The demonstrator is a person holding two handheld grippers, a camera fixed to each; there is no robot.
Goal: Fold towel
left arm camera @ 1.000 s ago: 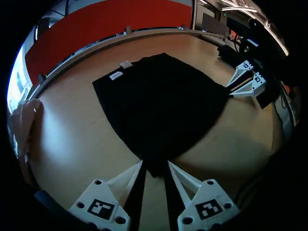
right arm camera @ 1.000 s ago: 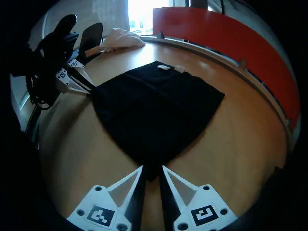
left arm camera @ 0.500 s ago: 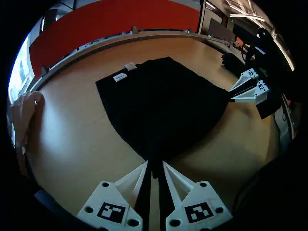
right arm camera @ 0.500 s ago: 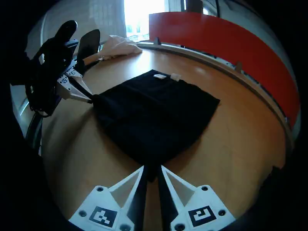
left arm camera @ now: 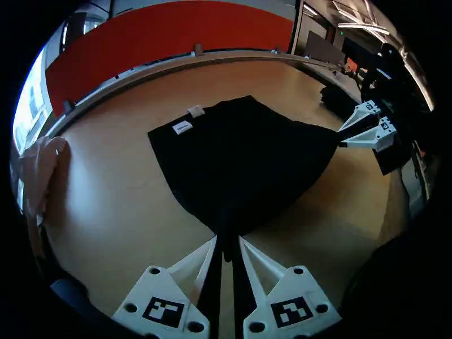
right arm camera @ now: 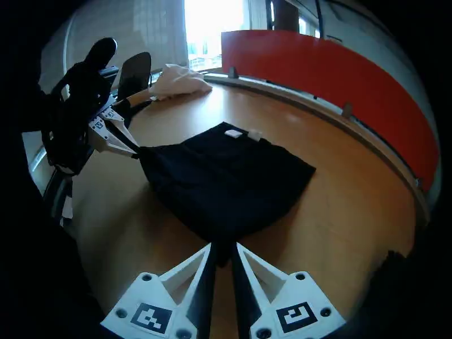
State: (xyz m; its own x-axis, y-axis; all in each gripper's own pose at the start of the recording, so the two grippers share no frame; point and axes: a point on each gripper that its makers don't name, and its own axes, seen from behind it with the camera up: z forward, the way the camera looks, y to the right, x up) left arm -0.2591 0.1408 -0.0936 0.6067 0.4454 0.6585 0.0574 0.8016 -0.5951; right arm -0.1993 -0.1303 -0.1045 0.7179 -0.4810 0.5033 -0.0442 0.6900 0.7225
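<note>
Now, black towel (left arm camera: 243, 158), one corner clamped in left gripper (left arm camera: 226, 253) fingers, another in right gripper (right arm camera: 224, 254) fingers

Daylight blows out the window (right arm camera: 214, 34) at 12 o'clock in the right gripper view. Ceiling strips (left arm camera: 361, 10) glare at 1 o'clock in the left gripper view. Surface (left arm camera: 113, 186) evenly lit, soft shadow off the towel (left arm camera: 243, 158) toward 4 o'clock. Towel crushed to flat black, no weave. Heavy fisheye bending at the rims, centre sharp.
</note>
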